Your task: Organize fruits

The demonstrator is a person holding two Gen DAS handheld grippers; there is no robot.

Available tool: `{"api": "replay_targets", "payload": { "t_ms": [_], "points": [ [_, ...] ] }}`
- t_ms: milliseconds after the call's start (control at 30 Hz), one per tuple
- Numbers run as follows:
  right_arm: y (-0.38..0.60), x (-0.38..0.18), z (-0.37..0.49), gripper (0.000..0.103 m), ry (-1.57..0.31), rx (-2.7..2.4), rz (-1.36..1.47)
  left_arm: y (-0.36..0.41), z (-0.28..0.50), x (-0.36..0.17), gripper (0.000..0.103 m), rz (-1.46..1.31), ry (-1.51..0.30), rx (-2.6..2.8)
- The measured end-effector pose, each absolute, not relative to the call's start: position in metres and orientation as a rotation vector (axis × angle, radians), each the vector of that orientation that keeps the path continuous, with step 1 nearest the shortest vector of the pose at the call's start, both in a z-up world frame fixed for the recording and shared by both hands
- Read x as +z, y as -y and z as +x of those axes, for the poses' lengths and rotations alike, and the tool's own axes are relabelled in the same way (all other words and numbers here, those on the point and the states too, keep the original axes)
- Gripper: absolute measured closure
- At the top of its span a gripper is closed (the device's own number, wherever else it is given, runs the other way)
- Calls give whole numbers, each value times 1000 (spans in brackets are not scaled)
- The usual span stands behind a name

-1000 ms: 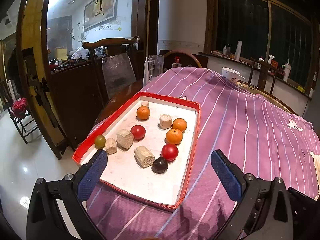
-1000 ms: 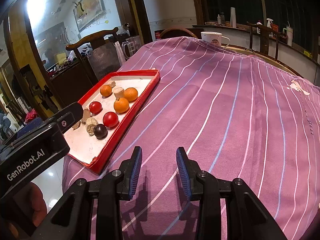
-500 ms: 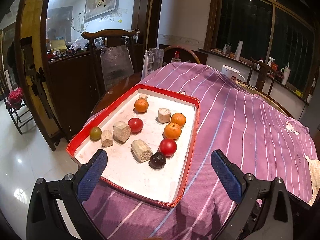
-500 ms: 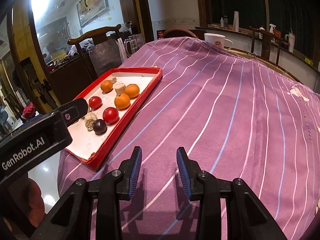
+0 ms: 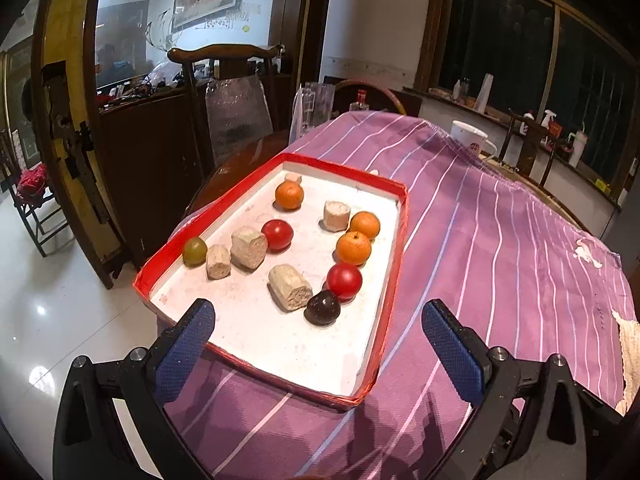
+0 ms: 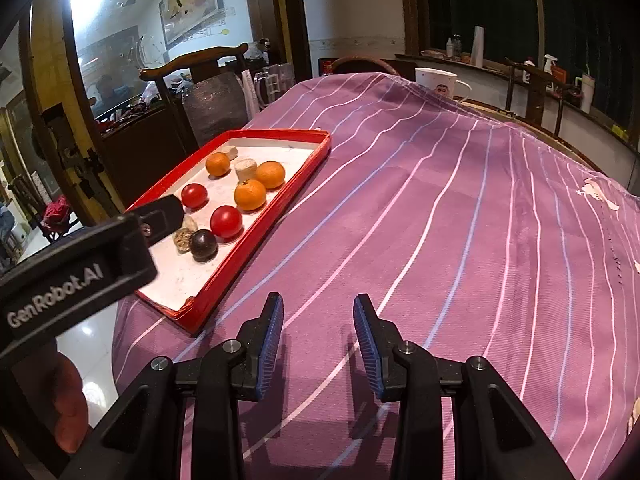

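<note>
Left gripper (image 5: 316, 332) hangs over the near end of the red tray (image 5: 394, 260), jaws spread wide and empty; the dark plum (image 5: 322, 308) lies straight ahead between the finger lines, the nearest fruit, touching a red tomato (image 5: 344, 280) just beyond it. Right gripper (image 6: 318, 330), jaws narrowly apart and empty, sits over bare purple cloth (image 6: 460, 220) with the tray off to its left, so the left one is judged nearer. Tray's long axis runs away from the left gripper; the fruits are round, no useful axis.

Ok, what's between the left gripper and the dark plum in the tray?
In the left wrist view, only bare white tray floor lies between the open left gripper and the dark plum.
</note>
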State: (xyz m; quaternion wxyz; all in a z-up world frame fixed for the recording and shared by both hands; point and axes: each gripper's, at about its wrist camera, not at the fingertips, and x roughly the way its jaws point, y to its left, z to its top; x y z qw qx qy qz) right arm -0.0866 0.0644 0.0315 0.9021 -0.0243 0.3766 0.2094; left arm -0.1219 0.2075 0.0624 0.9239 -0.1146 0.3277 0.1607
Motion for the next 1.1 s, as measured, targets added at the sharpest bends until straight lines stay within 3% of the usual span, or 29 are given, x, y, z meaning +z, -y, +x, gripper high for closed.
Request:
{"api": "replay_targets", "payload": {
  "t_ms": [1100],
  "points": [
    [-81,23,-93,59,-782,463,-121,-224,-121,47,0,-306,-747,301]
  ]
}}
